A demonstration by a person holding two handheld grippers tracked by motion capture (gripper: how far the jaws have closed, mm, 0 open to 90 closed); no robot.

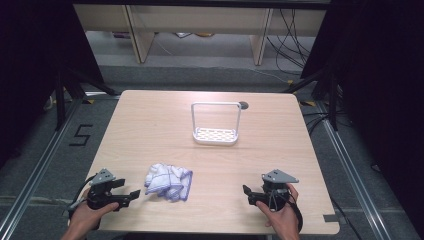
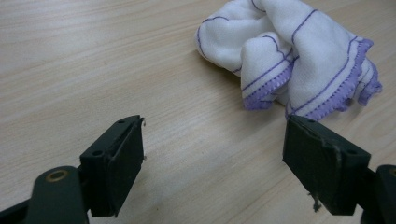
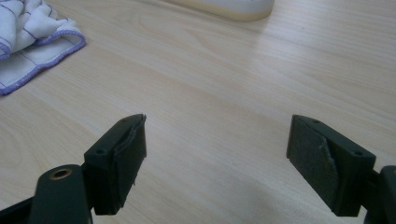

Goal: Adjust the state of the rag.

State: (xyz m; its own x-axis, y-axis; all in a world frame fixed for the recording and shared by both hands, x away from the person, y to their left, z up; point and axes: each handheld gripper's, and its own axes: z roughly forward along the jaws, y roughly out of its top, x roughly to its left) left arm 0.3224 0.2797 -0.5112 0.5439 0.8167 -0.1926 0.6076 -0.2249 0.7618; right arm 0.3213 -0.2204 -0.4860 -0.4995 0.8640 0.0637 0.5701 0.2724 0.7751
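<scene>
Light wood counter (image 1: 150, 125), two handheld tools at the near edge. Left tool (image 1: 129, 192) sits near-left in the person's left hand (image 1: 85, 217), jaws spread apart with nothing between them, tips pointing right toward a crumpled white cloth with purple stitched edging (image 1: 168, 182). High view puts the cloth just beside the left tool tips, not touching. Left gripper view gives the detail the high view lacks: cloth (image 2: 299, 60) lies bunched and folded over itself, up and right of the jaws, its purple hem just past the right-hand jaw's top corner; can't tell from that angle whether hem and jaw touch. Bare counter between the jaws, pad on the right-hand jaw looks frayed with a loose thread. Right tool (image 1: 250, 195) is near-right in the right hand (image 1: 282, 215), jaws also wide apart and holding nothing, tips pointing left. Well apart from the cloth in the high view. Right gripper view shows bare wood between the jaws, a flat corner of the cloth (image 3: 28, 42) at upper left, and the lower edge of a white base (image 3: 229, 7) at the top. High view resolves that as a small white rack (image 1: 216, 124): perforated tray base with a tall arched frame, standing upright toward the far centre of the counter, dark round grommet (image 1: 243, 105) just behind its right side. Floor beyond has cables and a "5" marked at left (image 1: 80, 135).
</scene>
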